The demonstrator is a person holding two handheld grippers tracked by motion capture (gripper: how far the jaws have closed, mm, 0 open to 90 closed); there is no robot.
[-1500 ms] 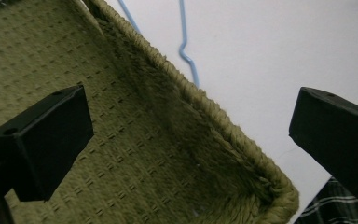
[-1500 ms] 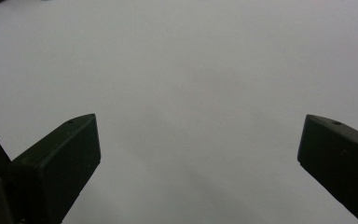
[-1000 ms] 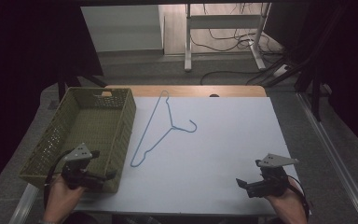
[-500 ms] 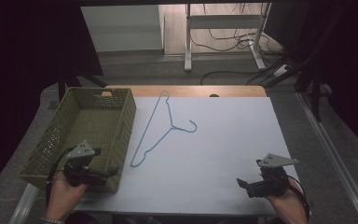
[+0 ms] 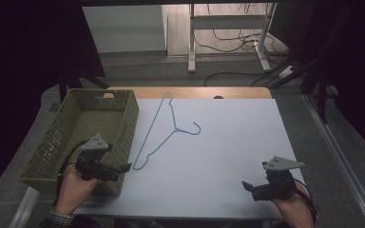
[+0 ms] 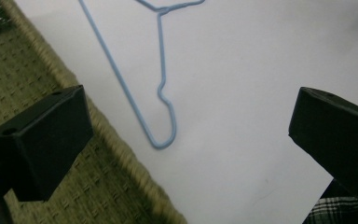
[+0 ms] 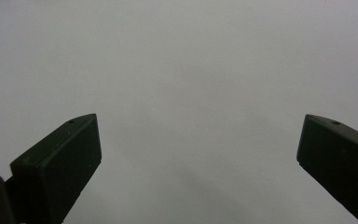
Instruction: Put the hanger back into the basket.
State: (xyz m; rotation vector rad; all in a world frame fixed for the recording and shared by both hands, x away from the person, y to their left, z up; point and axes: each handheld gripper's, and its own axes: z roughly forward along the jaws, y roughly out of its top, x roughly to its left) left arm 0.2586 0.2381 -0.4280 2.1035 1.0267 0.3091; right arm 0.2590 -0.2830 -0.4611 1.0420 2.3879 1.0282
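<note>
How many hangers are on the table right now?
1. The blue wire hanger lies flat on the white table, just right of the green basket. None seems hidden.

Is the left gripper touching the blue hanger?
Apart. In the left gripper view, the hanger lies on white table between the open jaws of the left gripper, clear of both.

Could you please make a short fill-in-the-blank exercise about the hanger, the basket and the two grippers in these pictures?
1. The wire hanger lying on the white table is light ____ in colour.
2. The green basket stands on the person's ____ side of the table.
3. The left gripper has its jaws ____, with the end of the hanger between them in its own view.
4. The right gripper holds ____ between its jaws.

Missing words: blue; left; open; nothing
</note>
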